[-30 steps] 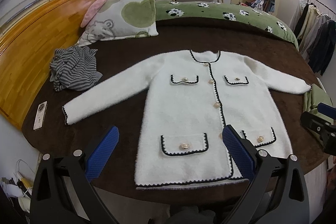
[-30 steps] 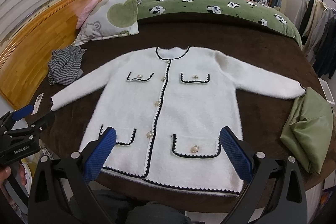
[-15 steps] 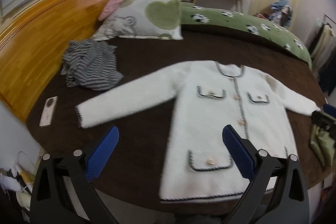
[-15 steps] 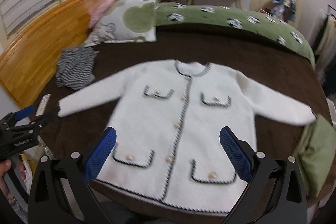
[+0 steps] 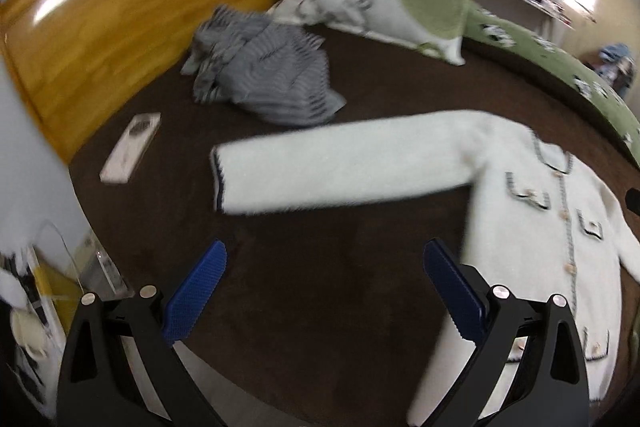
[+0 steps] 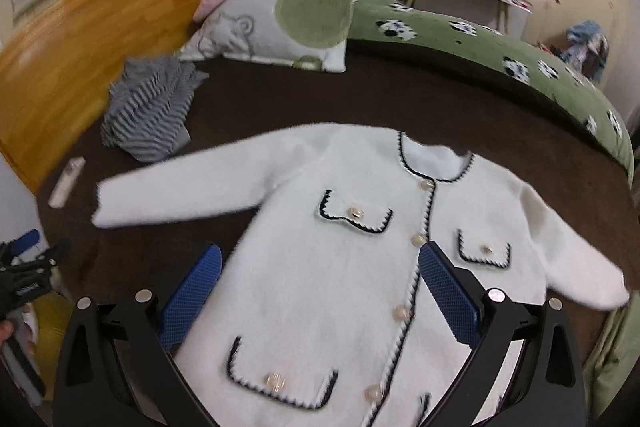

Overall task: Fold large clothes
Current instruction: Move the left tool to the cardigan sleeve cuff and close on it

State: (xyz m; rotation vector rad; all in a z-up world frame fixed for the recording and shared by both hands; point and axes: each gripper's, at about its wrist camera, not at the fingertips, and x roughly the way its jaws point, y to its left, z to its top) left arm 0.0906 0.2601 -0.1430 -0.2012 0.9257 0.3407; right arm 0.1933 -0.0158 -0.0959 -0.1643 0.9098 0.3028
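A white fuzzy cardigan (image 6: 344, 267) with black trim, gold buttons and several pockets lies flat, front up, on the dark brown bed cover. Its left sleeve (image 5: 340, 163) stretches out toward the headboard side, the cuff (image 5: 218, 179) at its end. My left gripper (image 5: 324, 287) is open and empty, above bare bed cover just short of that sleeve. My right gripper (image 6: 318, 291) is open and empty above the cardigan's lower front. The left gripper also shows at the left edge of the right wrist view (image 6: 28, 267).
A crumpled grey striped garment (image 5: 264, 83) lies near the wooden headboard (image 5: 120, 11). A white remote (image 5: 132, 147) lies by the bed edge. A heart pillow (image 6: 280, 23) and green panda blanket (image 6: 500, 59) lie behind. Folded green cloth (image 6: 616, 355) sits at the right.
Both grippers have swung left and come closer to the bed. The left view now centres on the left sleeve, not the cardigan body. The cardigan has not moved.
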